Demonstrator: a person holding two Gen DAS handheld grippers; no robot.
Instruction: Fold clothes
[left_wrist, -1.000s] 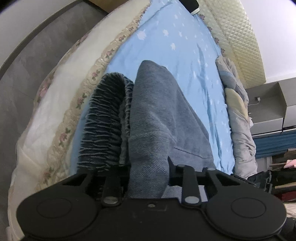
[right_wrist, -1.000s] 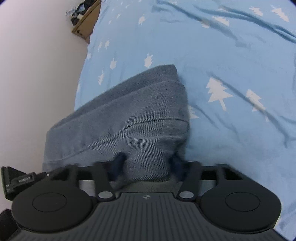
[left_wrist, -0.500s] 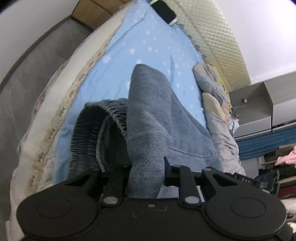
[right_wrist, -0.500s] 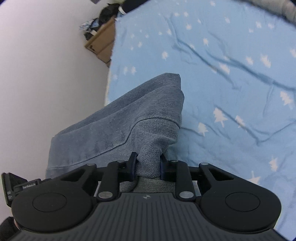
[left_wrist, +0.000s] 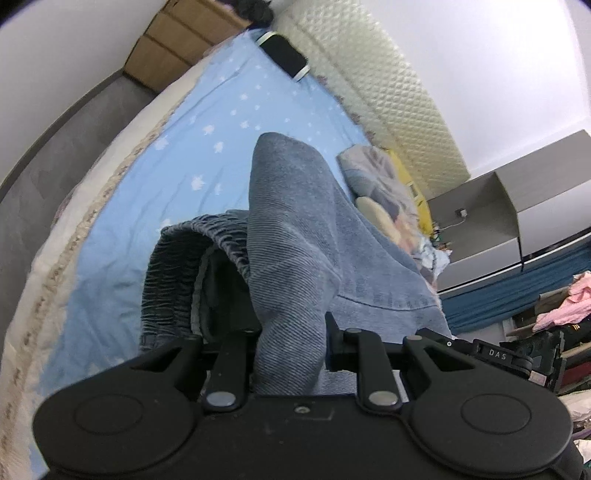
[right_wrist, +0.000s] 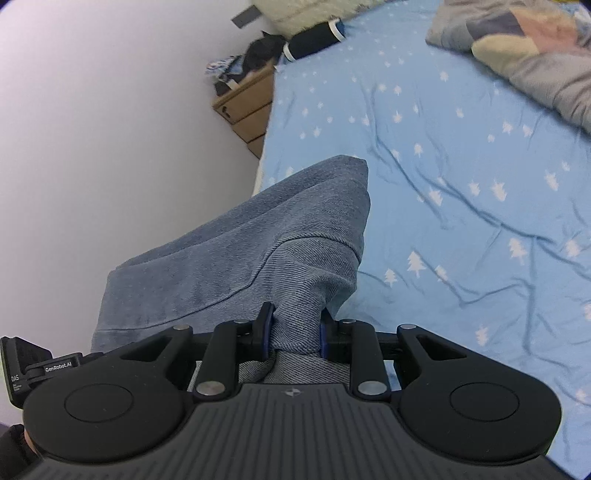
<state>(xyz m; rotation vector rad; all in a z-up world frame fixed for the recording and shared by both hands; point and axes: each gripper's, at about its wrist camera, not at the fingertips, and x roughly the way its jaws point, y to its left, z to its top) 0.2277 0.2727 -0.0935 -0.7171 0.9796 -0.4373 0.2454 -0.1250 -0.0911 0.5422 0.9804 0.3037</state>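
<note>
While the jeans (left_wrist: 295, 236) hang above the blue sheet (right_wrist: 461, 177), the left gripper (left_wrist: 293, 332) and the right gripper (right_wrist: 294, 325) each pinch bunched denim.

A bed (left_wrist: 192, 155) with a pale blue, tree-print sheet (right_wrist: 461, 177) fills the room. White walls (right_wrist: 110, 147) stand behind it, with a quilted cream headboard (left_wrist: 388, 85), brown cardboard boxes (right_wrist: 247, 107), grey floor (left_wrist: 74, 122) and a grey cabinet (left_wrist: 491, 206).
</note>
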